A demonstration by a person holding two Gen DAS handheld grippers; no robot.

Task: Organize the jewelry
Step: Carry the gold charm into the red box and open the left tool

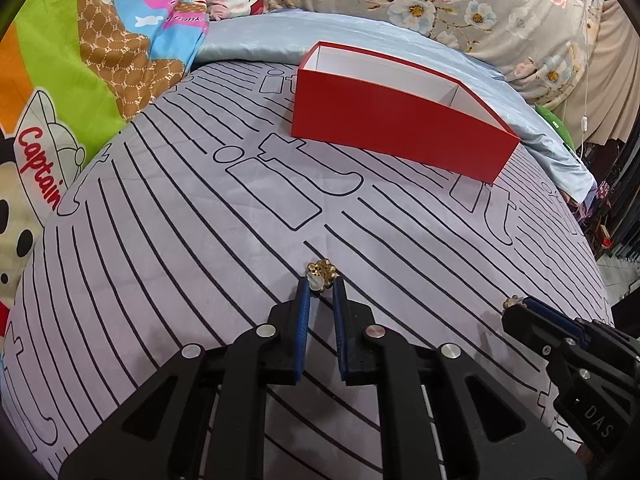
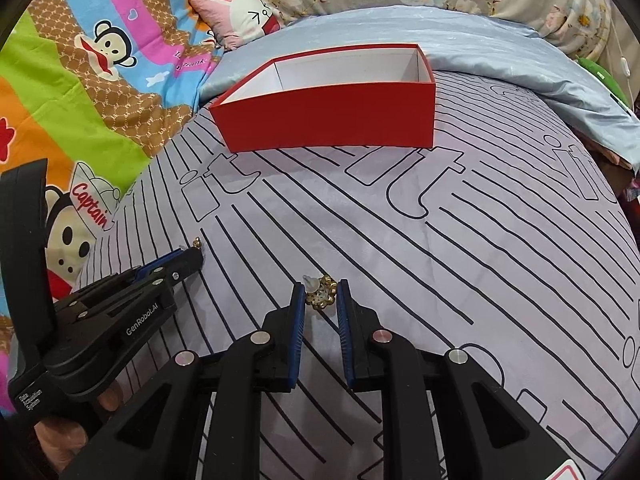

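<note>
While both earrings are gripped, the carrying step appears to be in hand. The left tool (image 1: 320,286) is narrowed on a gold earring (image 1: 321,273), pinched at the blue pad tips, with the gold cluster sticking out past them. The right tool (image 2: 320,294) is likewise closed on a second earring (image 2: 320,291), held between its pads. Both are held near, over the striped bed sheet (image 1: 168,248), the right tool to the right of the left one; whether the earrings are clear of the sheet cannot be told. An open red box (image 1: 400,120) with a white inside is seen at the far side of the bed, well apart from both tools, and no jewelry is visible in it. Next, a forward carry over the near wall is judged necessary, with release only once each earring is above the white floor, since such small pieces could slip or snag on the pads.
</note>
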